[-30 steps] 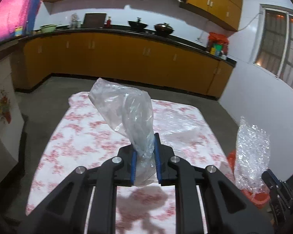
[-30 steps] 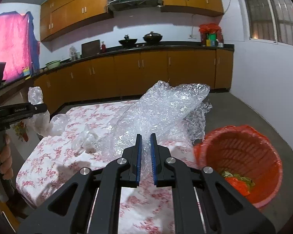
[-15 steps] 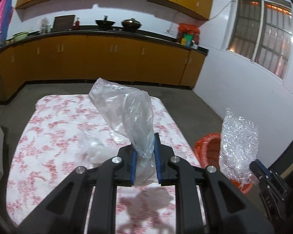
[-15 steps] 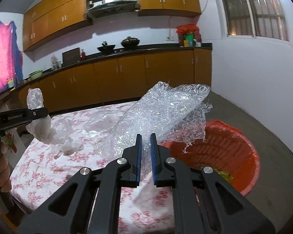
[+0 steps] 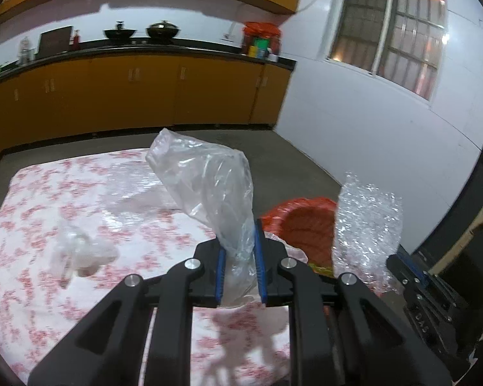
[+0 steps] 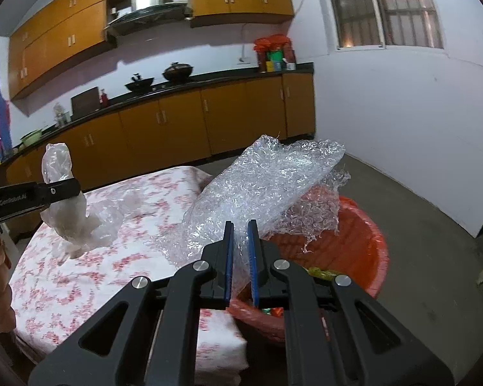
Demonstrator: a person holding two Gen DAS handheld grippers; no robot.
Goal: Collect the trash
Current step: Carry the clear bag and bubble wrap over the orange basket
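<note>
My left gripper (image 5: 240,225) is shut on a clear plastic bag (image 5: 209,180) that stands up from its blue pads, above the flowered table (image 5: 42,212). In the right wrist view the same bag (image 6: 64,212) shows at far left in that gripper (image 6: 71,188). My right gripper (image 6: 240,225) is shut on a sheet of bubble wrap (image 6: 267,180), which hangs over the near rim of the red basket (image 6: 367,251). From the left wrist view the bubble wrap (image 5: 367,222) stands in front of the basket (image 5: 302,222), beside the table's right edge.
More crumpled clear plastic (image 5: 80,254) lies on the table. The basket holds some coloured wrappers (image 6: 322,271). Orange kitchen cabinets (image 6: 177,122) with pots on the counter line the far wall. Bare concrete floor (image 6: 428,225) runs right of the basket to the white wall.
Both grippers have swung right with their loads. The bubble wrap went from over the table to over the basket's rim, and the basket has come fully into the left wrist view.
</note>
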